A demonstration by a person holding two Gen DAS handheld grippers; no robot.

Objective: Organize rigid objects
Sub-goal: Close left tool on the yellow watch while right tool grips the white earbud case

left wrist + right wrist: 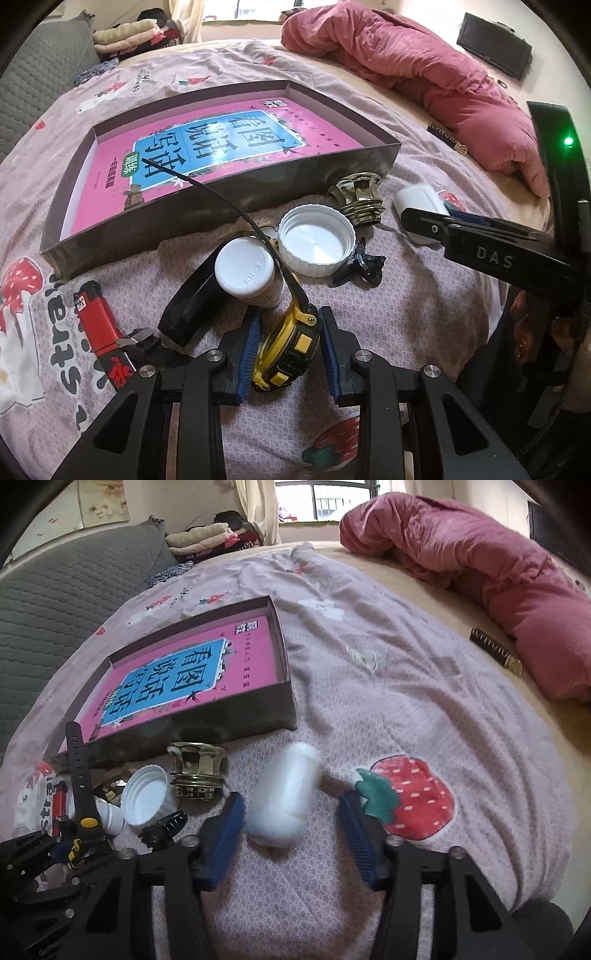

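Observation:
My left gripper (pixel 290 349) is shut on a yellow and black watch (pixel 291 343) whose black strap (pixel 221 199) sticks up over the box. A dark shallow box (pixel 221 218) holding a pink book (pixel 207 151) lies on the bed ahead. My right gripper (pixel 291 825) is open with a white bottle (pixel 284 794) lying between its fingers, apart from both pads. The watch also shows in the right wrist view (pixel 83 812). Nearby lie a white lid (pixel 317 240), a small white bottle (pixel 247 271), a gold cap (pixel 360 199), a black hair clip (pixel 360 264) and a red lighter (pixel 96 317).
A black glossy piece (pixel 192 299) lies left of the small bottle. A crumpled pink quilt (pixel 480 561) fills the far right of the bed. A dark small case (pixel 495 650) lies by it. Folded clothes (pixel 207 539) and a grey cushion (pixel 66 602) sit at far left.

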